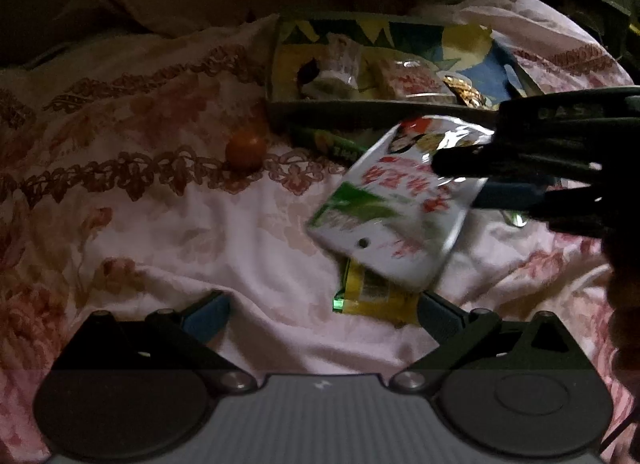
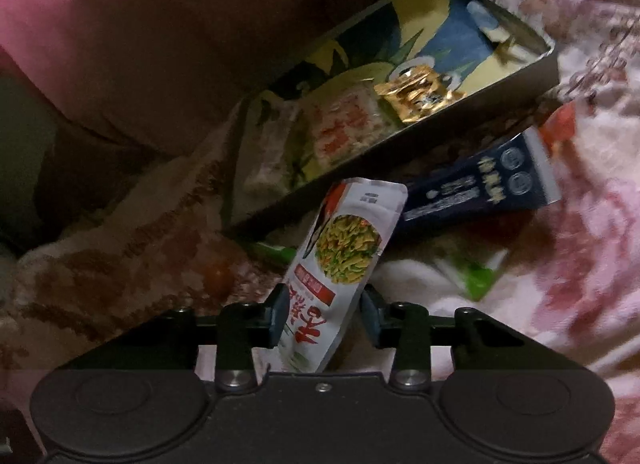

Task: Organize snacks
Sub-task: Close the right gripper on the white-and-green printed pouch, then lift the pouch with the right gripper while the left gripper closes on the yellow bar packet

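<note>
- Your left tool (image 1: pixel 322 314) hangs low over the bed (image 1: pixel 140 204), which has a pink flowery blanket on it. Its two blue fingers (image 1: pixel 206 314) stand wide apart, and nothing is between them.
- A small round orange snack (image 1: pixel 245 152) sits on the blanket, to the left of the box.
- The box (image 1: pixel 360 114) is dark on the outside, with a yellow and blue picture inside. It lies at the far side of the bed.
- Inside the box you can see a clear pack with red print (image 2: pixel 344 128) and a shiny gold packet (image 2: pixel 416 98) just beside it.
- A green packet (image 1: pixel 332 144) peeks out in front of the box wall.
- A yellow packet (image 1: pixel 372 296) lies on the blanket, partly under the white one.
- The white snack packet (image 2: pixel 340 260), with a noodle picture and red writing, sticks up in front of the box. Your right tool (image 2: pixel 325 318) has it between its fingers (image 2: pixel 278 318). The jaws stand narrow and look pressed onto its lower half.
- A dark blue packet (image 2: pixel 480 188) lies on the blanket to the right of the white one, near the box.
- In the left camera, your right tool (image 1: pixel 472 180) comes in from the right edge and holds the white packet's side.
</note>
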A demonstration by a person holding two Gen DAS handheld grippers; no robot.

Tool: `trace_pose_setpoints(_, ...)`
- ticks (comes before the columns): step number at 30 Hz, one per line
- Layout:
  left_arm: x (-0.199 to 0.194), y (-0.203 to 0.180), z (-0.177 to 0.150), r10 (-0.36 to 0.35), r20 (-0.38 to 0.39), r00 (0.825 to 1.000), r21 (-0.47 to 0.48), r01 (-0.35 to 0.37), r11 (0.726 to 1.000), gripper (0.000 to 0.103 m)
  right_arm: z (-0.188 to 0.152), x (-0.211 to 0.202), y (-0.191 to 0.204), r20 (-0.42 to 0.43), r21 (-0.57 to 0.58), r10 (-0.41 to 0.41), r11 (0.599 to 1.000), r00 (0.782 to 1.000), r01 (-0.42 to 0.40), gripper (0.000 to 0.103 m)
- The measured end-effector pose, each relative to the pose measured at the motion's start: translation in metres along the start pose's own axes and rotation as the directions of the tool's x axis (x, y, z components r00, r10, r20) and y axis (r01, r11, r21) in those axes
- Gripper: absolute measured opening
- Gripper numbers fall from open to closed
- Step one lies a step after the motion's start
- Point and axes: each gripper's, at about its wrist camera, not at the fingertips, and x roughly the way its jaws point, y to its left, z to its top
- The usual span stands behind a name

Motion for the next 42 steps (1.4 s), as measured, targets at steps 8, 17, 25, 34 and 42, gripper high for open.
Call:
trace_pose_setpoints(8, 0.011, 0.004, 0.009, -0.052, 0.031, 0.998, -0.044, 0.053, 0.998, 0.102, 0.000, 0.030, 0.009, -0.054, -0.028, 0.055, 0.998, 0.997, -0.057, 0.043)
trace_pose_setpoints(17, 0.021, -0.007, 0.003, -0.057, 0.038, 0.998, 0.004, 0.057, 0.998, 0.088, 0.013, 0.050, 0.017, -0.115, -0.087, 0.115, 0.988, 0.987, -0.126, 0.047)
trace_pose_setpoints(25, 0.017, -0.020, -0.005, -0.068, 0.040, 0.997, 0.065, 0.066, 0.996, 0.078, 0.026, 0.059, 0.019, -0.147, -0.093, 0.147, 0.983, 0.978, -0.161, 0.036)
trace_pose_setpoints(34, 0.020, -0.015, -0.004, -0.079, 0.034, 0.996, 0.048, 0.077, 0.996, 0.072, 0.026, 0.081, 0.037, -0.247, -0.162, 0.176, 0.962, 0.953, -0.220, 0.040)
trace_pose_setpoints(42, 0.020, -0.014, -0.003, -0.094, 0.048, 0.994, 0.064, 0.090, 0.994, 0.069, 0.027, 0.074, 0.051, -0.225, -0.222, 0.183, 0.947, 0.957, -0.233, 0.014)
